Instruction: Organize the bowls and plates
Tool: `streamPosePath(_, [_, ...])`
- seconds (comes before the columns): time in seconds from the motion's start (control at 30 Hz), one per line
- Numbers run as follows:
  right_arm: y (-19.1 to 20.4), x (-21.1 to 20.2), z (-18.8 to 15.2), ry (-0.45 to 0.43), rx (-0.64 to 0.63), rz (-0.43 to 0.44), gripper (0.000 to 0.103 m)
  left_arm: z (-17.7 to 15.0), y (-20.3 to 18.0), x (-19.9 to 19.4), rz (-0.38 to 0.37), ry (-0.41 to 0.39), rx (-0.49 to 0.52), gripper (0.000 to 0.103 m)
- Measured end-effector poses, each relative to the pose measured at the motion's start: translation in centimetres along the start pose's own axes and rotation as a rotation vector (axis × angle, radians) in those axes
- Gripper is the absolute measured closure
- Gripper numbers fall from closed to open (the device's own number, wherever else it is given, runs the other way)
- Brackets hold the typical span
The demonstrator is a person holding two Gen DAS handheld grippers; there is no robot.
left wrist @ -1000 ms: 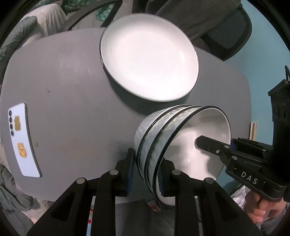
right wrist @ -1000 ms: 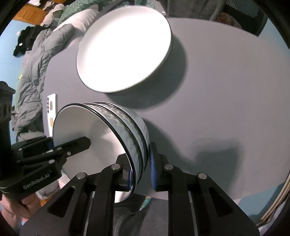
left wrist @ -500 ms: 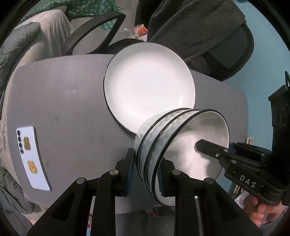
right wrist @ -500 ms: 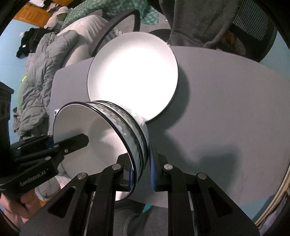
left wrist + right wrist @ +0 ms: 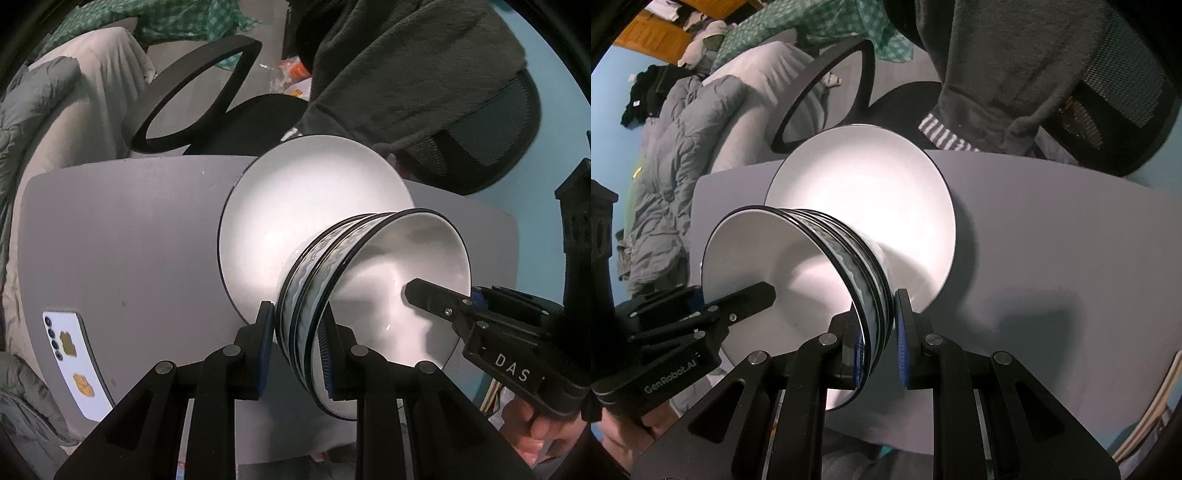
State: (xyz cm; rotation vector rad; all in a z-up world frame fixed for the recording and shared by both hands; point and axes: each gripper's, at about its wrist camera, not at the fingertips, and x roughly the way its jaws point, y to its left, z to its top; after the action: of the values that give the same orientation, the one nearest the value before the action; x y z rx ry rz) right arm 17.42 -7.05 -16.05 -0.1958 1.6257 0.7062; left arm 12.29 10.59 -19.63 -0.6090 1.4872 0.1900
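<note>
A stack of nested white bowls (image 5: 373,295) with dark rims and a grey wave pattern is held between both grippers, over a white dark-rimmed plate (image 5: 306,206) on the grey table (image 5: 122,236). My left gripper (image 5: 299,350) is shut on the stack's rim on one side. My right gripper (image 5: 877,347) is shut on the rim of the bowls (image 5: 798,280) on the opposite side, above the plate (image 5: 864,184). Whether the stack's foot touches the plate is hidden.
A white phone (image 5: 74,365) lies face down at the table's left edge. A black office chair (image 5: 461,110) draped with a dark fleece stands behind the table (image 5: 1052,240). Bedding (image 5: 665,155) is heaped to the left.
Both grippers have carried the bowl stack away from the near table edge toward the plate; it now hangs over the plate's near part instead of beside it.
</note>
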Motion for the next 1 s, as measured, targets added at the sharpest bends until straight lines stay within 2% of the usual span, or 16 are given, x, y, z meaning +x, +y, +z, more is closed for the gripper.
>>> streamPosePath(0.33, [0.0, 1.2, 2.4, 0.023, -0.015, -0.020, 0.088, 1.8, 0.2, 0.9, 0.003, 0.004, 0.002, 0.081])
streamPosePath(0.7, [-0.2, 1.2, 3.1, 0.014, -0.029, -0.019, 0.086, 1.4, 0.3, 1.0, 0.005, -0.046, 0.010, 0.080])
streamPosePath(0.77, [-0.2, 1.1, 3.0, 0.011, -0.028, -0.011, 0.085, 1.1, 0.4, 0.7, 0.019, -0.068, 0.004, 0.077])
streamPosePath(0.8, [-0.2, 1.1, 3.0, 0.009, -0.028, -0.013, 0.084, 1.0, 0.4, 0.5, 0.028, -0.079, 0.002, 0.075])
streamPosePath(0.87, [-0.1, 0.8, 2.8, -0.008, -0.036, -0.036, 0.073, 0.6, 0.4, 0.0, 0.037, -0.110, -0.002, 0.068])
streamPosePath(0.93, [-0.1, 0.2, 2.5, -0.040, -0.038, -0.056, 0.054, 0.1, 0.3, -0.6, 0.033, -0.141, -0.001, 0.064])
streamPosePath(1.0, [-0.3, -0.5, 2.2, -0.063, -0.026, -0.056, 0.053, -0.5, 0.0, -1.2, 0.024, -0.167, 0.003, 0.062])
